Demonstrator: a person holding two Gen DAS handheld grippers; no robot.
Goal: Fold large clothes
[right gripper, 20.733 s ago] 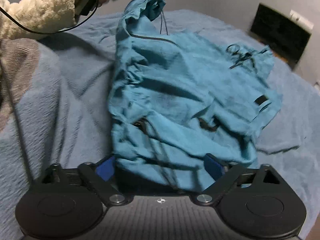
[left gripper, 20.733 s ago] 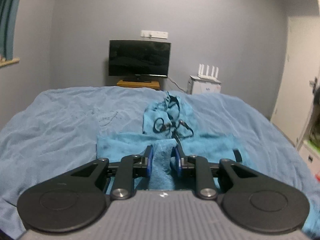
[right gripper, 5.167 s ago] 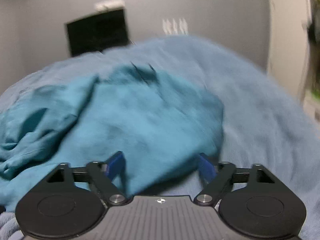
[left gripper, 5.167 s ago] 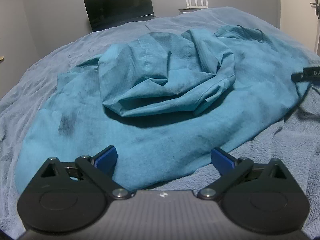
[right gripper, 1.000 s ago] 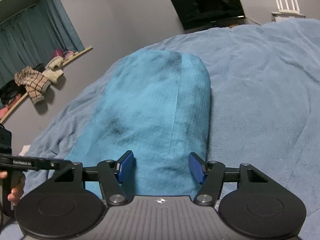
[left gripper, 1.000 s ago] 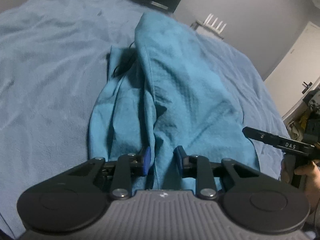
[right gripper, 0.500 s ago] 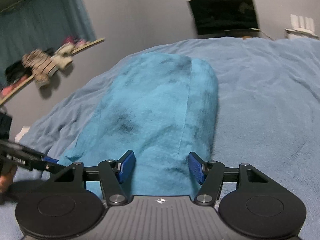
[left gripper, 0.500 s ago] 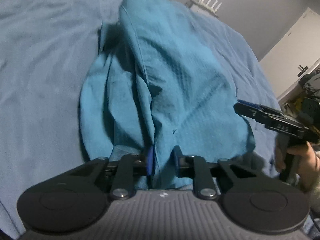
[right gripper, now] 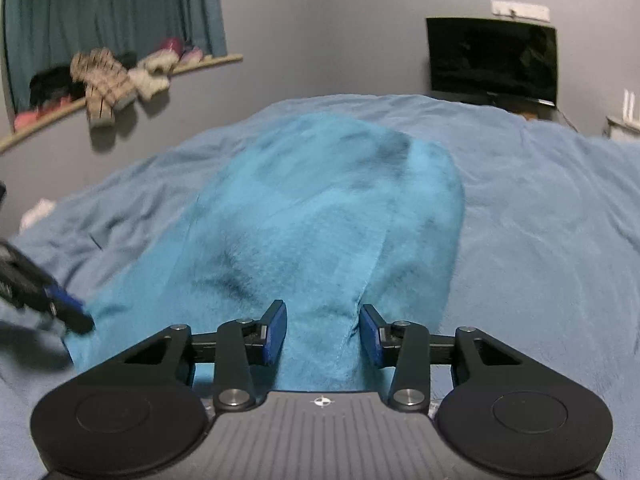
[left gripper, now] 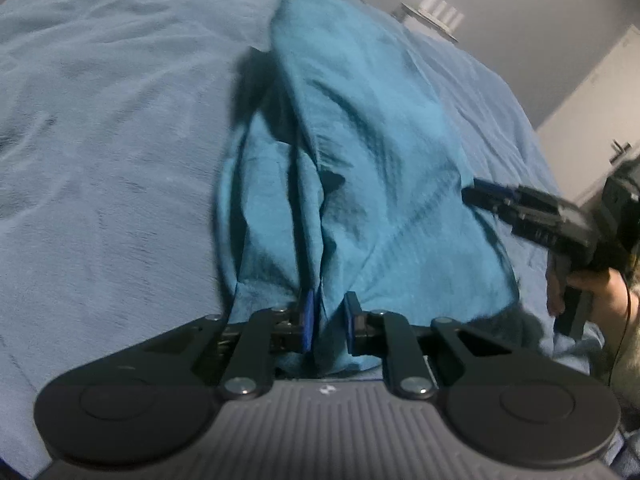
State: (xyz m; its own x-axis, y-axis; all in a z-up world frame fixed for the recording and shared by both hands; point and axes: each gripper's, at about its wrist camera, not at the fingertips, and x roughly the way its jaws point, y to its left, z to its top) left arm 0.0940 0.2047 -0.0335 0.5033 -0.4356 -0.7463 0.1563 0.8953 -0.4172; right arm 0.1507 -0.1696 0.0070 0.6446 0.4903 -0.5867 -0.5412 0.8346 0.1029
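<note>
Teal garment [left gripper: 372, 152] bunched lengthwise on the bed

It is a large, soft, wrinkled piece of teal cloth with darker smudges, gathered into a long narrow heap with a raised ridge and deep folds along one side. Seams run down its length. Its near edge lifts off the bedding, and its far end is rounded.

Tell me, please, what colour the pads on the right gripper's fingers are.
The pads are blue on black fingers, clearest in the right wrist view.

Blue bedspread [right gripper: 540, 220], black TV [right gripper: 492, 60], curtain [right gripper: 120, 12], prob. clothes on ledge [right gripper: 108, 80], router [left gripper: 440, 10].
</note>
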